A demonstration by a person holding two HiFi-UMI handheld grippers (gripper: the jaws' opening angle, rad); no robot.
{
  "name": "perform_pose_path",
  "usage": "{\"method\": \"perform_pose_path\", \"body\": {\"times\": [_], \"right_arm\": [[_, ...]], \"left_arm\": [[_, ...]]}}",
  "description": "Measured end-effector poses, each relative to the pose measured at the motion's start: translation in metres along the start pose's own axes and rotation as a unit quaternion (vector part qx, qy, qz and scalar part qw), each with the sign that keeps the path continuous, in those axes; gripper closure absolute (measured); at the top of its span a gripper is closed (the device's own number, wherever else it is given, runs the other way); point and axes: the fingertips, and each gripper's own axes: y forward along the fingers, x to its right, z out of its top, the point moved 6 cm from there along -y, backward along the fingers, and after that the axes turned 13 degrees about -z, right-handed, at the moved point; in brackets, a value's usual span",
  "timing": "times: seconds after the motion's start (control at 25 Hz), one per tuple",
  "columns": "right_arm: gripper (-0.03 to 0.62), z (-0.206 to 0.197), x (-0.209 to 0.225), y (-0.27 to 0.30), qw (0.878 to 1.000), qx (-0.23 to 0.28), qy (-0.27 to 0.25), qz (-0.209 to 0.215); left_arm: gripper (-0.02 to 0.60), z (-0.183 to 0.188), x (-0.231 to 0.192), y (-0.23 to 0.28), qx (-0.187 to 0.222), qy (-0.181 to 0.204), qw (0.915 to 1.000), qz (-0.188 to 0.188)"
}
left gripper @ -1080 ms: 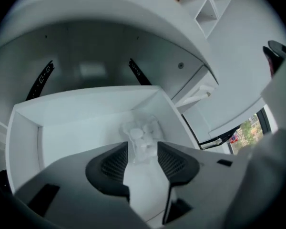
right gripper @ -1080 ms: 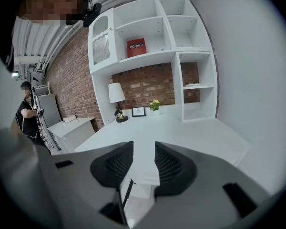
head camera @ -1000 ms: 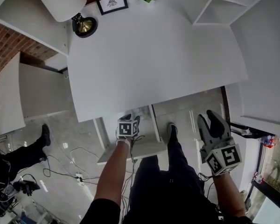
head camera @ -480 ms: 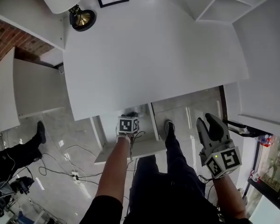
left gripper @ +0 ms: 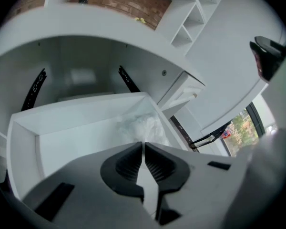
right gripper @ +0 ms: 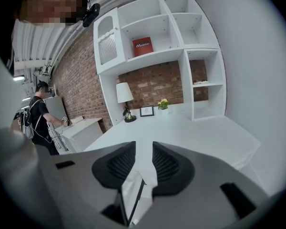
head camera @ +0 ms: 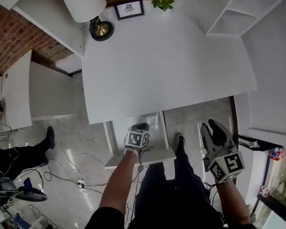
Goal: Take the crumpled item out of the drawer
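Note:
The white drawer [head camera: 115, 144] stands pulled out under the desk [head camera: 167, 66]. My left gripper [head camera: 139, 127] reaches down into it. In the left gripper view the crumpled white item [left gripper: 144, 126] lies in the drawer's [left gripper: 76, 132] far right corner, right at the tips of my left gripper [left gripper: 143, 146]. Its jaws are shut, pinching the item's near edge. My right gripper [head camera: 212, 128] hangs to the right of the drawer, beside the person's leg. In its own view my right gripper [right gripper: 144, 149] faces the desk top, jaws closing, a gap still between them and nothing in it.
On the desk's far edge stand a lamp [head camera: 83, 1], a framed picture [head camera: 129, 8] and yellow flowers [head camera: 163, 0]. A white shelf unit [head camera: 238, 8] sits at the back right. Cables [head camera: 81, 171] trail on the floor, and another person [head camera: 14, 156] is at the left.
My left gripper has closed its jaws at the crumpled item inside the drawer. The right gripper has stayed beside the leg. The head view has shifted slightly.

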Motion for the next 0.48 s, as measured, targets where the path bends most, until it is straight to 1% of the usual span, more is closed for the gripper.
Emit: {"method": "perform_pose_path", "body": {"times": [0.12, 0.24, 0.32, 0.4, 0.48], "right_arm": [[0.490, 0.009, -0.007, -0.002, 1.000, 0.010, 0.003, 0.009], [0.494, 0.012, -0.013, -0.005, 1.000, 0.017, 0.009, 0.019], [0.496, 0.014, -0.014, -0.007, 0.999, 0.024, 0.012, 0.023], [0.501, 0.020, -0.016, -0.009, 0.999, 0.031, 0.014, 0.026], [0.505, 0.026, -0.017, -0.011, 0.999, 0.038, 0.017, 0.029]], "left_arm": [[0.558, -0.001, 0.009, -0.021, 0.006, 0.038, 0.9992, 0.015], [0.558, 0.001, 0.026, -0.047, 0.022, 0.071, 0.9971, 0.016], [0.558, 0.004, 0.040, -0.067, 0.043, 0.078, 0.9960, 0.009], [0.558, 0.009, 0.054, -0.088, 0.071, 0.073, 0.9948, 0.001], [0.558, 0.016, 0.068, -0.111, 0.101, 0.070, 0.9924, 0.001]]}}
